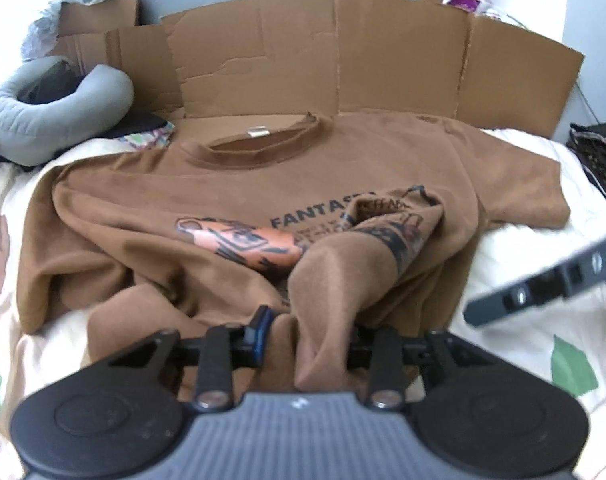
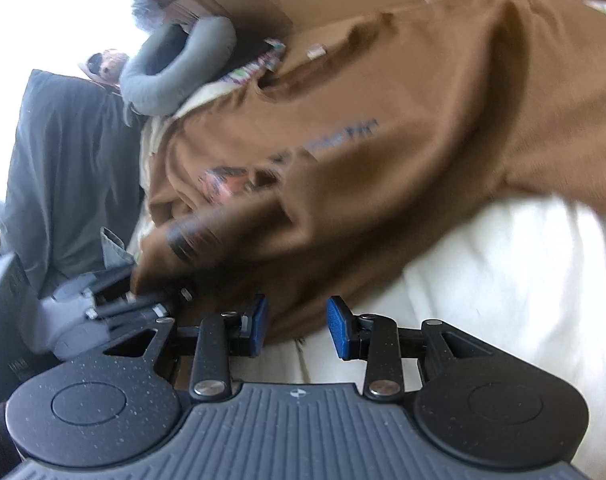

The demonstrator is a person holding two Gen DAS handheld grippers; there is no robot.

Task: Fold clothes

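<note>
A brown T-shirt (image 1: 303, 168) with a dark "FANTA" print and an orange picture lies face up on the cream bed cover (image 1: 523, 200), collar at the far side. Its near hem is bunched and pulled up. My left gripper (image 1: 309, 332) is shut on that bunch, and the cloth hides its right pad. In the right wrist view the same shirt (image 2: 423, 120) is blurred, and my left gripper (image 2: 143, 292) holds its corner at the left. My right gripper (image 2: 297, 326) stands open, blue pads apart, with the hem's edge at its tips. A black finger (image 1: 543, 284) of it shows at the right.
A flattened cardboard sheet (image 1: 343, 56) stands behind the shirt. A grey neck pillow (image 1: 59, 104) lies at the far left beside some patterned cloth (image 1: 151, 136). Dark patterned fabric (image 1: 599, 160) sits at the right edge. A dark grey garment (image 2: 63, 168) hangs left of the bed.
</note>
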